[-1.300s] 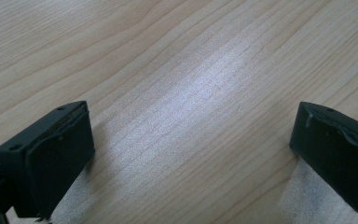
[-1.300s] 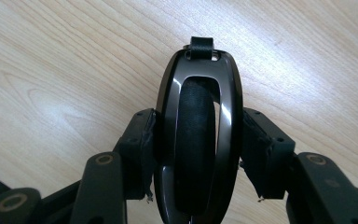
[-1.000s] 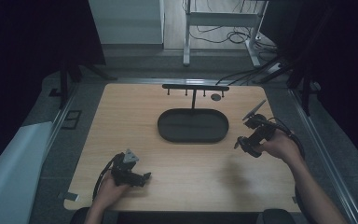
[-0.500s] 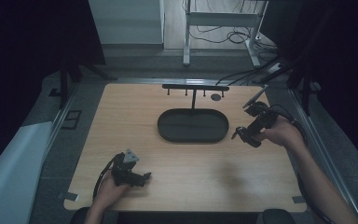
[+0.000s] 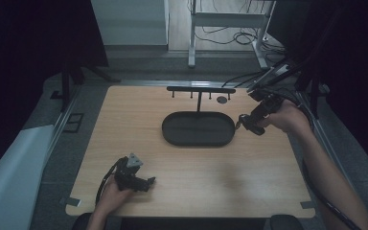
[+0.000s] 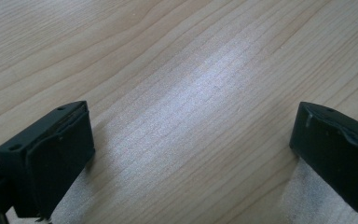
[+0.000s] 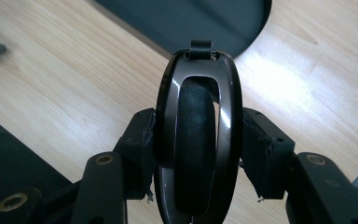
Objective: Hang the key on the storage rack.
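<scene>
My right gripper is at the right end of the black oval tray, shut on a dark glossy oval fob with a black padded centre and a small loop on top. In the right gripper view the fob stands upright between the fingers, with the tray's rim just beyond it. My left gripper lies on the wooden table near the front left edge. It is open, with bare wood between its pads.
A black rack bar with several short pegs stands on a post at the tray's back edge. A small dark disc lies under its right end. Cables trail off the table's far right corner, and dark equipment surrounds the table.
My right hand has carried the fob away from the person and slightly left, up to the tray's right end. The left gripper has not moved.
</scene>
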### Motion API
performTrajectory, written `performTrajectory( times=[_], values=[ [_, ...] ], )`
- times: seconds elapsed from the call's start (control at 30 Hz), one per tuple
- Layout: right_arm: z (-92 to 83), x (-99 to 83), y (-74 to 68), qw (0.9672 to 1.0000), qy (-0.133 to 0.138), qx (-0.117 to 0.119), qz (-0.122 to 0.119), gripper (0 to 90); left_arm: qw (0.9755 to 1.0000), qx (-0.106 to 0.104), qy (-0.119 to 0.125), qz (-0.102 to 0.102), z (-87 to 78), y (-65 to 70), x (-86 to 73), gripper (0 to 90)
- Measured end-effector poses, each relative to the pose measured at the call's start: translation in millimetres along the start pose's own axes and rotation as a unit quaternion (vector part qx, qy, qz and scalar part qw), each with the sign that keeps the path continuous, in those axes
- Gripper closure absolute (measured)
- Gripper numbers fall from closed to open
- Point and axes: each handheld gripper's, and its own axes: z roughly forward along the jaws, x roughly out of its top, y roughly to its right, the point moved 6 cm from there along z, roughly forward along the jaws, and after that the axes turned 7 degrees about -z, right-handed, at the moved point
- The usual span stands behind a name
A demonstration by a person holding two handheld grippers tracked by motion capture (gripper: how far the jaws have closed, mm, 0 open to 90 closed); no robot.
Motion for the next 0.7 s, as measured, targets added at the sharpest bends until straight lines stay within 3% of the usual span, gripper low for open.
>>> performTrajectory(
  times=[0.7],
  values=[
    [-16.8, 52.7, 7.3, 0.9997, 0.013, -0.01, 0.02, 49.0, 1.0, 0.0, 0.001, 0.001, 0.2, 0.1, 0.0, 0.0]
  ],
)
